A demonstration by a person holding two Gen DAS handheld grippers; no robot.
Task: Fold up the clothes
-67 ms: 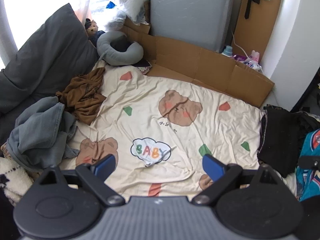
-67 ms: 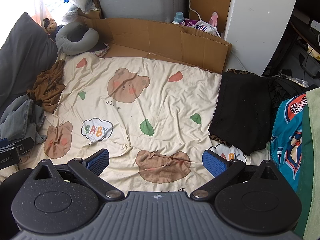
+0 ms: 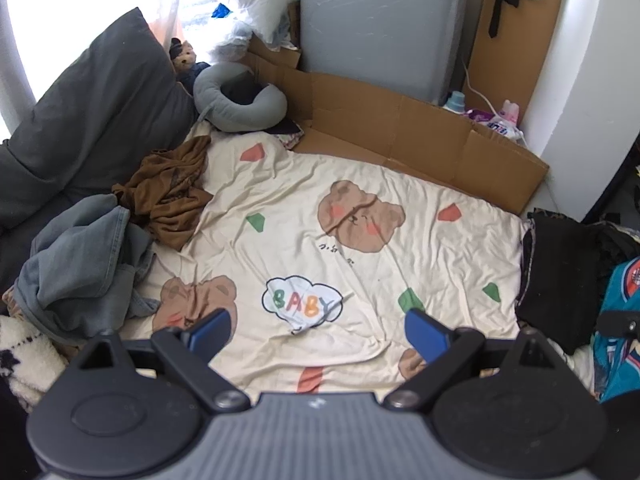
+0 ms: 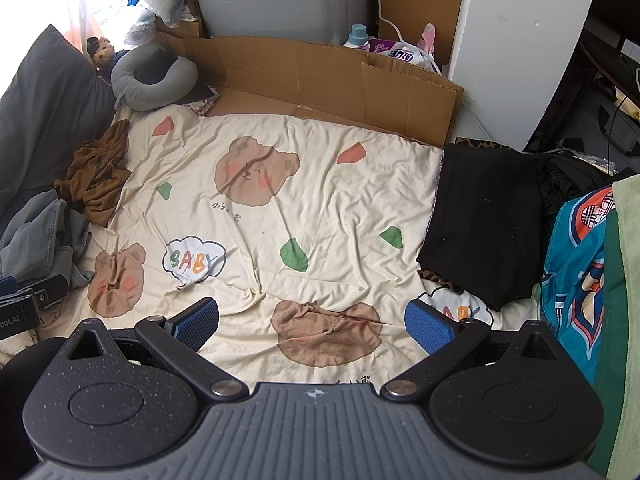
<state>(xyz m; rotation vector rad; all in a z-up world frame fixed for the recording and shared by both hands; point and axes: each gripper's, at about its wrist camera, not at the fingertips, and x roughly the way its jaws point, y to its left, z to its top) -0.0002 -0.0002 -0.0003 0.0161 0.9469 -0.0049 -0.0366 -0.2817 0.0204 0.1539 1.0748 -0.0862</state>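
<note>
Plainly both grippers' fingers (image 3: 208, 330) (image 4: 430, 326) gape empty; teal garment (image 4: 576, 264) runs off-frame.

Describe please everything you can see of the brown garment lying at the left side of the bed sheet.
The crumpled brown garment is thin, soft-looking fabric in a rusty brown, with a faint darker print on it. It lies unfolded in a loose heap, partly on the left edge of the cream bear-print sheet. Its lower side meets the bundled grey-blue denim garment, and the dark grey pillow sits just behind it. No gripper touches it.
</note>
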